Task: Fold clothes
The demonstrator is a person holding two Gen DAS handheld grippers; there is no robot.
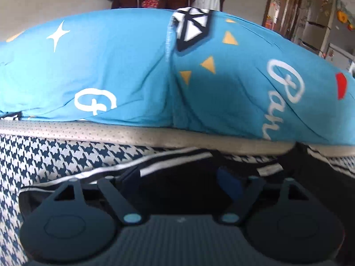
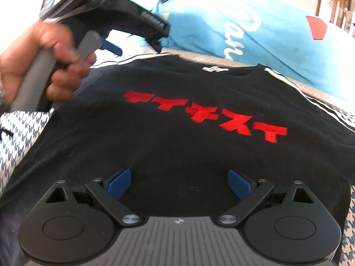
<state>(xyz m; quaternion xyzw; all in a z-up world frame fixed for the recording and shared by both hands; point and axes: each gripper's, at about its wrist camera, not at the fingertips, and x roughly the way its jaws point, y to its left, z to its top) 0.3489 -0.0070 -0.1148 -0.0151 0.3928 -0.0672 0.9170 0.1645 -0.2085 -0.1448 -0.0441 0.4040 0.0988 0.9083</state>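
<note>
1. A black T-shirt (image 2: pixel 177 133) with red block lettering (image 2: pixel 206 115) across the chest lies spread flat, front up, on a surface covered in blue-and-white houndstooth fabric (image 1: pixel 33 159). Its neckline (image 2: pixel 230 71) faces away from the right wrist camera, toward the far edge.
2. Behind the shirt a beige perforated edge (image 1: pixel 133 130) runs across the scene, and over it rests a bright blue printed cover (image 1: pixel 133 66) with white script and yellow triangles.
3. The right gripper (image 2: pixel 179 184) hovers low over the lower part of the shirt. Its blue-padded fingers (image 2: pixel 118 182) stand wide apart, with only flat cloth below and nothing pinched.
4. The left gripper (image 1: pixel 182 184), held by a person's hand (image 2: pixel 51 66), sits at the shirt's far left corner near a white-striped sleeve edge (image 1: pixel 111 170). Its jaws look spread; dark cloth lies between them, but shadow hides whether the pads touch it.
5. Judging by the layout, folding has hardly begun: the shirt appears smoothed out with no fold visible. Both sides, the sleeves and the final crosswise fold all seem left to do.
</note>
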